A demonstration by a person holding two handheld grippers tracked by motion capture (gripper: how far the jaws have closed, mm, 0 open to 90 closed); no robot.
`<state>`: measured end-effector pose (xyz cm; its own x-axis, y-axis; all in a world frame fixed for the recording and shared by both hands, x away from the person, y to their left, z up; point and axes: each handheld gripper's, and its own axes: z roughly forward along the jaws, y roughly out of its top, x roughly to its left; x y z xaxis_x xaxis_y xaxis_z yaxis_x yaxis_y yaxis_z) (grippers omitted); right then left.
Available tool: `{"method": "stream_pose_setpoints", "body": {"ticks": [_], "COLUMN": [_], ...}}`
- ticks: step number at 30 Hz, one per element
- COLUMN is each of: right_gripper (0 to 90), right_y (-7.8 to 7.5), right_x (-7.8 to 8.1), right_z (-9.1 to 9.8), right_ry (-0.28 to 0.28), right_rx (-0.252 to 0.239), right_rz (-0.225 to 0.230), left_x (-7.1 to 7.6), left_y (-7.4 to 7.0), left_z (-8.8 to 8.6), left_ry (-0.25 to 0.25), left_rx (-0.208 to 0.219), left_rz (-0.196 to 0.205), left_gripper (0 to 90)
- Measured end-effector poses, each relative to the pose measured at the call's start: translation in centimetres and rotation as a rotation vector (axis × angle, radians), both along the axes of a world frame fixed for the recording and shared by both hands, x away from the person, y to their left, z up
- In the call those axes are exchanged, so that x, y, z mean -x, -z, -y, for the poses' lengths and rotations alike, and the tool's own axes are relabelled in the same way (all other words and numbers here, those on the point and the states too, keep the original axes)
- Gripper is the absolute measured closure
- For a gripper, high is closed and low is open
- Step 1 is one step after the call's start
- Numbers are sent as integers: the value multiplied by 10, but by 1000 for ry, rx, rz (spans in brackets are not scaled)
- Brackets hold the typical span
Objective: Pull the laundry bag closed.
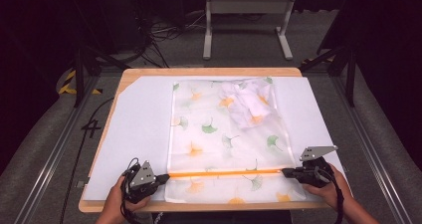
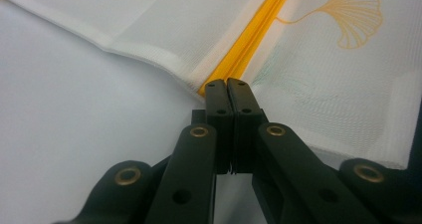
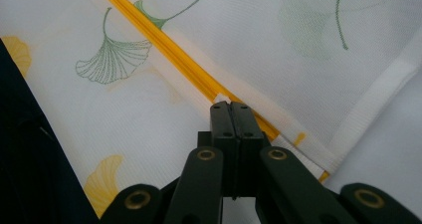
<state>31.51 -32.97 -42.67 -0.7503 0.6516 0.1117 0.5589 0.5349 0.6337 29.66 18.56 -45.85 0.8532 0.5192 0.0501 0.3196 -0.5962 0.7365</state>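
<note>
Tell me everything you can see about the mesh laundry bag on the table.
The mesh laundry bag is a white, see-through rectangle printed with green and yellow ginkgo leaves, edged in white binding. It lies flat on a pale mat, with a crumpled white garment inside near its far right corner. An orange zipper runs across its near end. The left tool is shut at the zipper's left end, the right tool shut at its right end.

- We see a wooden table (image 1: 130,73) bearing a white sheet (image 1: 134,129) across almost its whole top.
- On the sheet lies a flat mesh bag (image 1: 219,134) printed with ginkgo leaves, its orange zipper (image 1: 224,173) running near the front edge.
</note>
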Motion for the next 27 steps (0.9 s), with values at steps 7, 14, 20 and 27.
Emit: {"method": "stream_pose_setpoints", "body": {"ticks": [7,14,20,27], "right_gripper": [900,900,900,900], "right_y": [0,0,-1,-2], "right_x": [2,3,4,4], "right_z": [6,14,19,24], "right_ry": [21,43,57,66], "right_rx": [-4,-6,-7,-2], "right_rz": [-2,-1,1,5], "left_x": [0,0,0,0], "left_y": [0,0,0,0], "left_z": [0,0,0,0], "left_ry": [-1,-2,-3,-4], "left_rx": [0,1,1,1], "left_rz": [0,-2,-1,-2], "left_gripper": [893,893,893,893]}}
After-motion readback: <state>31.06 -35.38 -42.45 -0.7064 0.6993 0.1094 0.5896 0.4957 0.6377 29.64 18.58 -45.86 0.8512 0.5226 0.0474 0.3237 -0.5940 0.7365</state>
